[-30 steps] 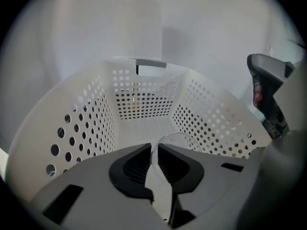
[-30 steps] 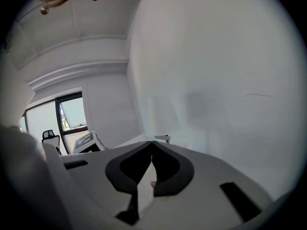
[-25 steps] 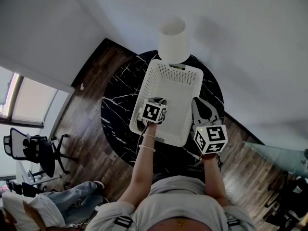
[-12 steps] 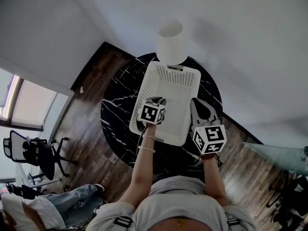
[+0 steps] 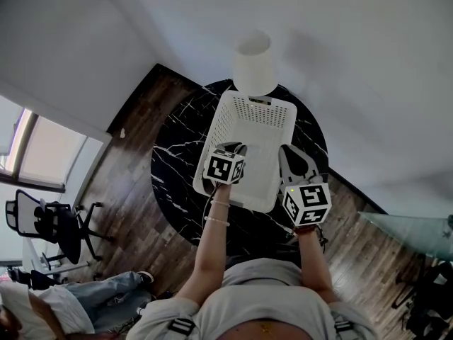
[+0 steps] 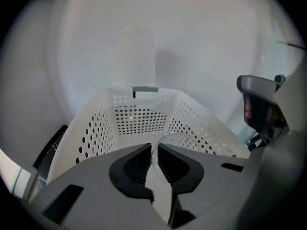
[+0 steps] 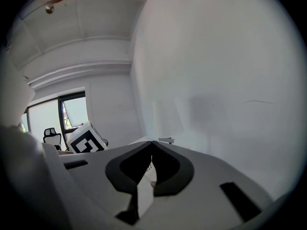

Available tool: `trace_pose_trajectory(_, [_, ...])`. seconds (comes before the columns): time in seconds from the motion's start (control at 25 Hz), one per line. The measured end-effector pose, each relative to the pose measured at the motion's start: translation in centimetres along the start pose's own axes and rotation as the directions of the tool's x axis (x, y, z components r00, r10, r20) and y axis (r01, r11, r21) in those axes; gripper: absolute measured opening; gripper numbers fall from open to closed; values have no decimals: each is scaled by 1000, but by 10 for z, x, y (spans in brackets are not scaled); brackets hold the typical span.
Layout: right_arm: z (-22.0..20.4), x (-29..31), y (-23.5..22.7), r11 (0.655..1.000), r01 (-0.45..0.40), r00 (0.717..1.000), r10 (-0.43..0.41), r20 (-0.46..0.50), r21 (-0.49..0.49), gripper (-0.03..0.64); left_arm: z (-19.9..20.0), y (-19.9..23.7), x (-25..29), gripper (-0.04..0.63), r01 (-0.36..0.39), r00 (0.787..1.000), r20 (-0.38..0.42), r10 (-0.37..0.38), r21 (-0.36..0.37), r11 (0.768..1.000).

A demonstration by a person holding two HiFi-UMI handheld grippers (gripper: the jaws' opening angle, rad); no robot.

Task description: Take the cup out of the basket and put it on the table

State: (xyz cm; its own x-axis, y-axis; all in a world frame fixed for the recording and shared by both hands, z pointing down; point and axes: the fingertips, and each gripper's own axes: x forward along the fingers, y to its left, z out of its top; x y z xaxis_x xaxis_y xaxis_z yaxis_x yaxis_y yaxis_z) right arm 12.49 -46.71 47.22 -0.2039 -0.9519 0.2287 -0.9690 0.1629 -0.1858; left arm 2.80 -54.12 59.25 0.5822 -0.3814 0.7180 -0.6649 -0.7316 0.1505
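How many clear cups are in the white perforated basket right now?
1. The clear cup sits in the white perforated basket, its wall pinched between the left gripper's jaws. The gripper may hide others beneath.

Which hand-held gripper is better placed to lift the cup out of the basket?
Left. The left hand-held gripper is inside the basket, with its jaws closed on the rim of the clear cup. The right hand-held gripper is shut on nothing, outside the basket's right side.
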Motion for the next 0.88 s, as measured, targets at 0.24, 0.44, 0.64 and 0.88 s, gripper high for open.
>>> trace_pose_trajectory(0.24, [1,-4,6,1000,-7,1000,7,4,-4,9,4,-6,-14,51,16,999,37,-15,-18,1000])
trace_pose_trajectory(0.44, [1,-8,10,1000,-8,1000,8,10,-10,9,7,-10,-25,51,23,997,69,-21,-29,999])
trace_pose_trajectory(0.64, [1,-12,13,1000,-8,1000,8,10,-16,9,10,-14,-36,51,31,995,99,-28,-34,999])
trace_pose_trajectory(0.88, [1,-15,20,1000,-18,1000,19,13,-23,9,10,-17,-49,51,36,991,130,-30,-47,998])
